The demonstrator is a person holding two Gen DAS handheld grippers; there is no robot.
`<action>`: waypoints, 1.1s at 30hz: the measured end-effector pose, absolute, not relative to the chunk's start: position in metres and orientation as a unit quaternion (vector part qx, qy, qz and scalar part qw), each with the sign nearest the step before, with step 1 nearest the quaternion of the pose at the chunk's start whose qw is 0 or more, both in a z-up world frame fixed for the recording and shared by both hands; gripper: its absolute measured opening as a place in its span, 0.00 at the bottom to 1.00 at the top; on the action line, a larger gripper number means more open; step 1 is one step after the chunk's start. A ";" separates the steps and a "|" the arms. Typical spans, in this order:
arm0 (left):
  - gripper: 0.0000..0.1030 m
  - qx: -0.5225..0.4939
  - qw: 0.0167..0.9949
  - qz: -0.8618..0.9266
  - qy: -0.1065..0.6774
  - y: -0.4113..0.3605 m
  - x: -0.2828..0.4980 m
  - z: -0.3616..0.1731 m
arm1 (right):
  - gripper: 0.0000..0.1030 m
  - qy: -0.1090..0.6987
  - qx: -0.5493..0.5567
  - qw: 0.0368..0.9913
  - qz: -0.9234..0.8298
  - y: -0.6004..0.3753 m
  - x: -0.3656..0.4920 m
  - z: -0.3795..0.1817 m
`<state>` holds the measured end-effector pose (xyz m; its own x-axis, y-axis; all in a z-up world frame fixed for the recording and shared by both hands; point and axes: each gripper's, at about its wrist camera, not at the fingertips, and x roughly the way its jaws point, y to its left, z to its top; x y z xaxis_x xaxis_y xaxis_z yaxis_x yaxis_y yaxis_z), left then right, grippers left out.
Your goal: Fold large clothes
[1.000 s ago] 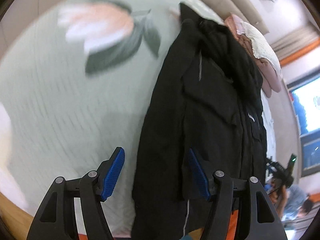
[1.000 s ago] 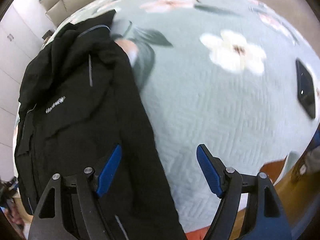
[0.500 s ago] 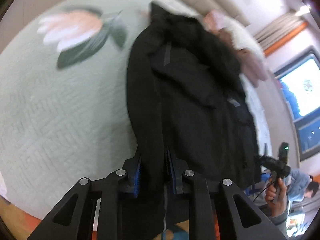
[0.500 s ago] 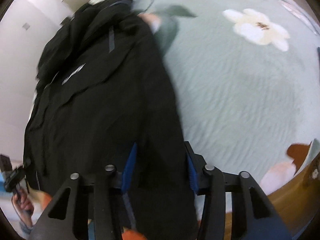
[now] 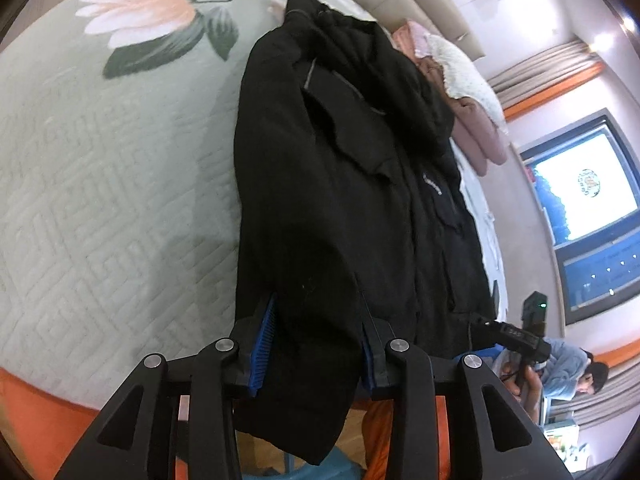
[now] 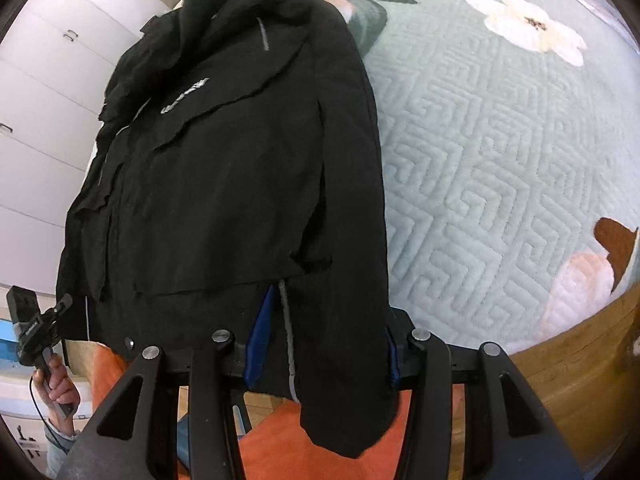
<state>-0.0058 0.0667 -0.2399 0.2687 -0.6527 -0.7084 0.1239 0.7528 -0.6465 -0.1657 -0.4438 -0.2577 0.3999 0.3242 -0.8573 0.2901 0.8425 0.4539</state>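
Note:
A black jacket lies lengthwise on the pale green flowered bedspread, collar at the far end. My left gripper has the jacket's near left edge bunched between its blue pads, and the cloth fills the gap while the jaws are opening. In the right wrist view the jacket shows a grey chest logo. My right gripper is shut on the near right edge by a grey reflective stripe. Loose cloth hangs down past both grippers over the bed's edge.
Pink and white clothes are piled beyond the jacket. A lit screen and a seated person are at the right. White wardrobe doors stand at the left. The wooden bed frame and orange fabric lie below.
Both grippers were wide open over the jacket's edges a second ago and have closed on the cloth. Both have drawn back towards the bed's near edge, with fabric now hanging from them.

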 end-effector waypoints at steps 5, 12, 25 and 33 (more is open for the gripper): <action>0.49 -0.266 0.750 -0.279 0.538 0.068 -0.010 -0.234 | 0.48 0.534 0.253 0.806 0.029 -0.420 -0.166 -0.244; 0.47 -0.252 0.752 -0.253 0.555 0.061 -0.015 -0.249 | 0.50 0.553 0.251 0.794 0.005 -0.418 -0.152 -0.263; 0.09 -0.340 0.792 -0.306 0.405 0.097 0.013 -0.140 | 0.15 0.458 0.353 0.815 0.047 -0.474 -0.145 -0.159; 0.12 -0.316 0.823 -0.309 0.356 0.081 0.105 -0.070 | 0.15 0.397 0.314 0.862 0.026 -0.512 -0.056 -0.067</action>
